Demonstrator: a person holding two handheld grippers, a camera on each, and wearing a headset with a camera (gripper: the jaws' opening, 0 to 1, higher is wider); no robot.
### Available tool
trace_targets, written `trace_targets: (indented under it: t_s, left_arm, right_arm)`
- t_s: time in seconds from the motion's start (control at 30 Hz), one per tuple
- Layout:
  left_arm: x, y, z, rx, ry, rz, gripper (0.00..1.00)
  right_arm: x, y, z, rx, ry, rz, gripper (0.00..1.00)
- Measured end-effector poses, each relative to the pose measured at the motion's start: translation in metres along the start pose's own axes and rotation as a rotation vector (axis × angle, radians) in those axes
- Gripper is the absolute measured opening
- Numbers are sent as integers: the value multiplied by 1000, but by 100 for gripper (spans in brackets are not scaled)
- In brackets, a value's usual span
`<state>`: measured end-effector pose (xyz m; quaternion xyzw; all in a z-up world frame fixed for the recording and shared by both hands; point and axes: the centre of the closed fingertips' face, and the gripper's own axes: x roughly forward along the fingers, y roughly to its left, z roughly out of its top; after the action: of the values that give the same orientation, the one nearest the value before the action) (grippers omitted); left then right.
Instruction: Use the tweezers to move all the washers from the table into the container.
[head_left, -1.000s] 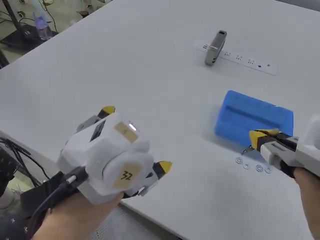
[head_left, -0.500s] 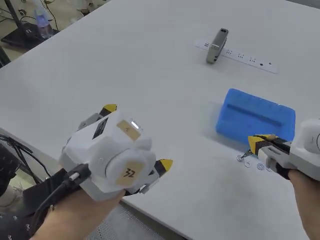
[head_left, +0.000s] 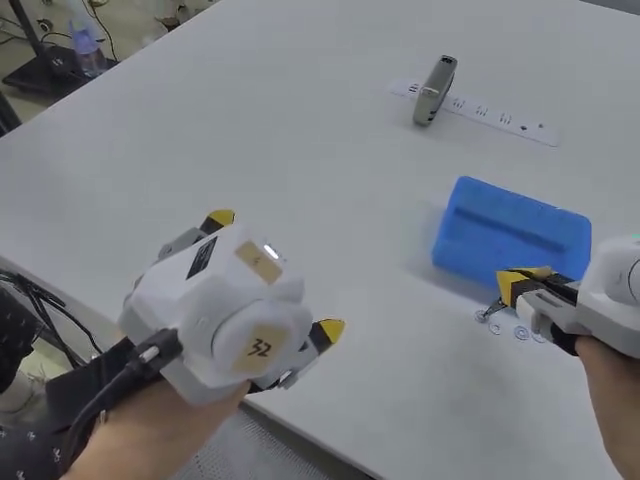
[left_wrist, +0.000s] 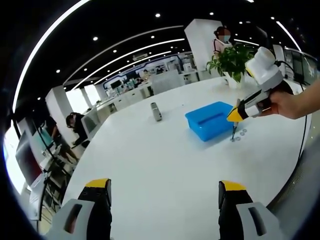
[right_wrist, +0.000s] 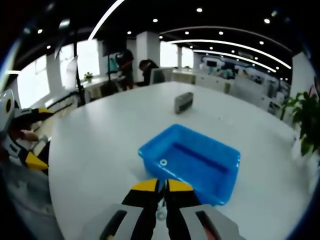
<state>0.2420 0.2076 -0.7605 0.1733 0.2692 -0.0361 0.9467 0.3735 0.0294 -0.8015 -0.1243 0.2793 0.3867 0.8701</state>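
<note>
As I see it, right claw (head_left: 520, 283): pressed together on tweezers (head_left: 492, 309), tips down by the washers (head_left: 520, 333).
washers: on table (head_left: 300, 130), just beside bin (head_left: 510, 230), near side.
bin: blue, open; one washer (right_wrist: 163, 162) inside.
left claw (head_left: 272, 275): spread, empty, well apart from bin.
</note>
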Motion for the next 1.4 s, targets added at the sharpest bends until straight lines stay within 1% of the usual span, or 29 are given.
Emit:
trace_targets:
  t_s: [0.17,0.2,0.37,0.5,0.63,0.77,0.87,1.1,1.23,1.4]
  left_arm:
    - [0,0,0,2,1,-1,90]
    - [0,0,0,2,0,-2,90]
    - [0,-1,0,5,0,-2,90]
    - [0,-1,0,5,1,-4,90]
    - [0,0,-1,7,2,-2,90]
    - [0,0,-1,4,1,2,90]
    - [0,0,-1,8,4,2,90]
    - [0,0,-1,13,6,3,89]
    - [0,0,-1,13,6,3,89]
    - [0,0,-2,14,8,3,89]
  right_arm:
    - [1,2,0,-27,-5,-12,1]
    - [3,0,1,-34,-5,-11,1]
    - [5,-2,0,-25,-9,-20,1]
    - [5,-1,0,-19,-15,-27,0]
    - [4,-1,-1,-35,-15,-35,0]
    - [3,-5,-2,2,-4,-36,0]
    - [2,-5,-3,9,7,-37,0]
    - [0,-5,-2,53,30,-36,0]
    - [0,-5,-4,64,43,-28,0]
    - [-6,-5,-1,68,36,-24,0]
